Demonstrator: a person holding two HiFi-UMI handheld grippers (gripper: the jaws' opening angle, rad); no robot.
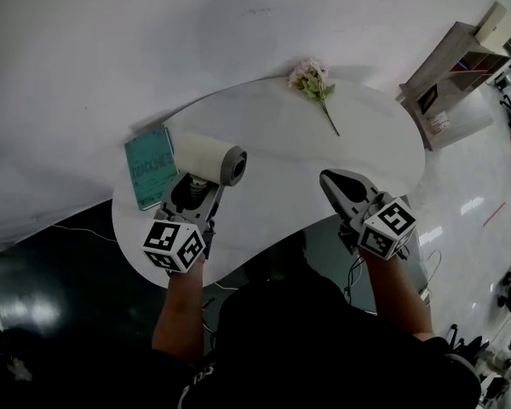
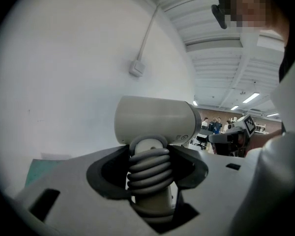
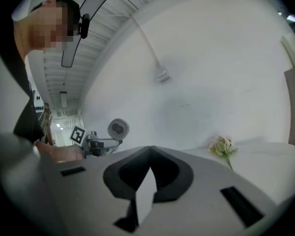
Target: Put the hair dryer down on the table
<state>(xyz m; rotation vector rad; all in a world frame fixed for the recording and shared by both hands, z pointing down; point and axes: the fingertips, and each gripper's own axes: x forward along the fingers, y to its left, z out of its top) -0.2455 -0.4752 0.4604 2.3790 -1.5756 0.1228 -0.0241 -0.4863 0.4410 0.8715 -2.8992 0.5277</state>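
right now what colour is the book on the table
The book is teal; the head view shows it best.

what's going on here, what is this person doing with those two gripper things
A person holds a gripper in each hand over a white table. The left gripper has its jaws clamped on the cord-wrapped handle of a hair dryer, held beside a teal book; it doesn't look set down yet. The right gripper is empty, jaws together. A flower sprig lies at the far side.
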